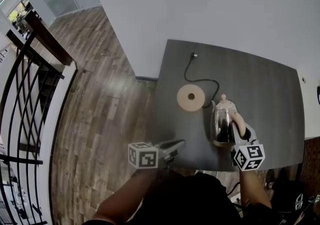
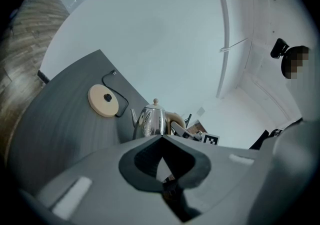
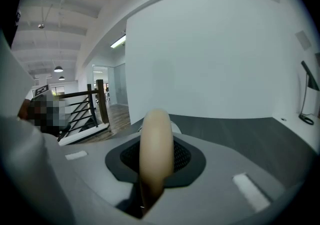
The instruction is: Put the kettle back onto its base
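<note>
My left tongs (image 1: 174, 145) together at the table's (image 1: 270, 84) near edge, my right tongs (image 1: 244, 132) clamped on the kettle (image 1: 221, 121) by its handle (image 1: 239, 123), base (image 1: 190, 97) near it, apart.

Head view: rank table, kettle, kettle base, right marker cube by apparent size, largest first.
1. table
2. kettle
3. kettle base and right marker cube: about alike; the cube sits nearer the camera, so unranked.
</note>
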